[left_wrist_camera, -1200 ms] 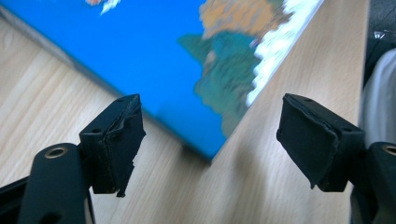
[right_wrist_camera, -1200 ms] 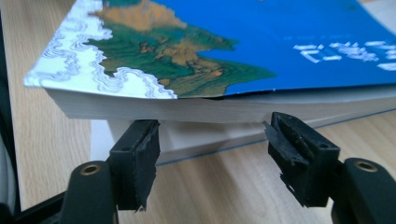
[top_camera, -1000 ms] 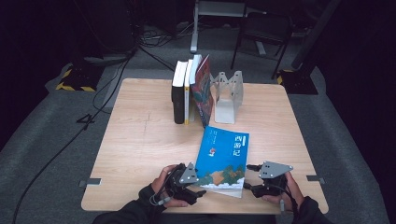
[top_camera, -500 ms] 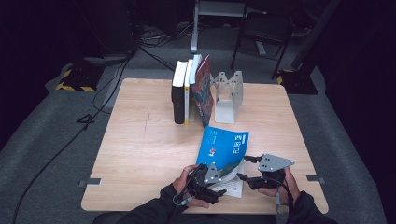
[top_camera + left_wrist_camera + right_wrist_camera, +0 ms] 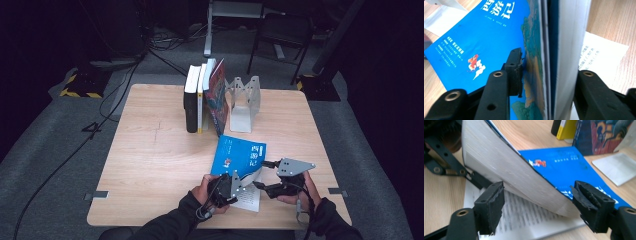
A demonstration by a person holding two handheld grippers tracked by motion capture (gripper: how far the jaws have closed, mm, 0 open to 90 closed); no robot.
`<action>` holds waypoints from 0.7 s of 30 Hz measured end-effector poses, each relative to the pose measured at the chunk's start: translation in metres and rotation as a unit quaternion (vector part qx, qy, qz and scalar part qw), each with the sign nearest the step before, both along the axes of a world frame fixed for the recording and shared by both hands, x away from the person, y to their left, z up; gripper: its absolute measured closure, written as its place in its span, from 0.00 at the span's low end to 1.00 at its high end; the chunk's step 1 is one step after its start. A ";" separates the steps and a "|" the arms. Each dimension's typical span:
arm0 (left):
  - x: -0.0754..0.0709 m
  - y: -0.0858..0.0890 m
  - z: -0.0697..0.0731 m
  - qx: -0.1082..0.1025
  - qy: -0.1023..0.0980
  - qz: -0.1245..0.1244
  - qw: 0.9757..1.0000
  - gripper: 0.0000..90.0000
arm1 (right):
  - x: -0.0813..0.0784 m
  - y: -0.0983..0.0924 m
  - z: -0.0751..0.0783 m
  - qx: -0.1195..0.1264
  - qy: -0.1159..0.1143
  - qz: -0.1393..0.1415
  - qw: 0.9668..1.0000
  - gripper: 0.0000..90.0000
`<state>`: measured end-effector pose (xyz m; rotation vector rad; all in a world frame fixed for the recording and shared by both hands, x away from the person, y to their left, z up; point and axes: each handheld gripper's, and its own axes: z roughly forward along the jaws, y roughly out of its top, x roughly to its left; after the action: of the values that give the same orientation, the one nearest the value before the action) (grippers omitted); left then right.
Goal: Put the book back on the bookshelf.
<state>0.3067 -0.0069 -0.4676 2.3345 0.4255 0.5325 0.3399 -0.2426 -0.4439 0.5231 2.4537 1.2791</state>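
A blue book [image 5: 240, 152] with a painted cover lies open near the table's front edge. Its cover and a thick block of pages are raised off a printed white page [image 5: 249, 199] that stays flat. My left gripper [image 5: 235, 186] has just been closing and is shut on that raised block. In the left gripper view one pad [image 5: 517, 72] presses the blue cover [image 5: 486, 37] and the other jaw bears on the page edges. My right gripper [image 5: 260, 186] has just been opening. Its pads [image 5: 490, 205] stand apart, with the block's corner [image 5: 524, 180] between them untouched.
Three upright books [image 5: 200, 97] lean together at the back of the wooden table [image 5: 150, 160]. A metal bookend [image 5: 243, 102] stands right of them. A chair [image 5: 280, 30] and floor cables [image 5: 115, 95] lie beyond the table.
My left gripper slid right onto the book's near edge and closed on the cover and pages, which now stand raised. The right gripper rose a little and its jaws widened.
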 end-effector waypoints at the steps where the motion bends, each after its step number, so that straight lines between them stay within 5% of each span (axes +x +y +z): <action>1: 0.000 0.000 0.000 0.000 0.000 0.000 1.000 0.72 | 0.000 -0.002 0.000 0.000 -0.003 0.000 1.000 0.29; 7: 0.001 0.024 0.006 -0.014 0.011 -0.029 0.999 0.76 | -0.004 -0.006 0.003 -0.002 -0.036 0.002 0.999 0.29; 11: 0.001 0.055 0.014 -0.034 0.045 -0.061 0.997 0.78 | -0.009 0.010 -0.001 -0.022 -0.048 0.033 0.998 0.29; 15: -0.003 0.073 0.014 -0.028 0.045 -0.064 0.997 0.78 | -0.009 0.022 -0.005 -0.037 -0.044 0.052 0.997 0.30; 17: -0.004 0.085 0.014 -0.036 0.051 -0.059 0.996 0.77 | -0.007 0.032 -0.009 -0.064 -0.054 0.056 0.995 0.32; 21: -0.006 0.101 0.016 -0.045 0.055 -0.048 0.996 0.76 | -0.001 0.050 -0.019 -0.095 -0.060 0.071 0.991 0.47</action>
<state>0.3006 0.0937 -0.4512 2.2904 0.3778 0.3333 0.3390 -0.1931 -0.4631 0.2182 2.5143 1.0767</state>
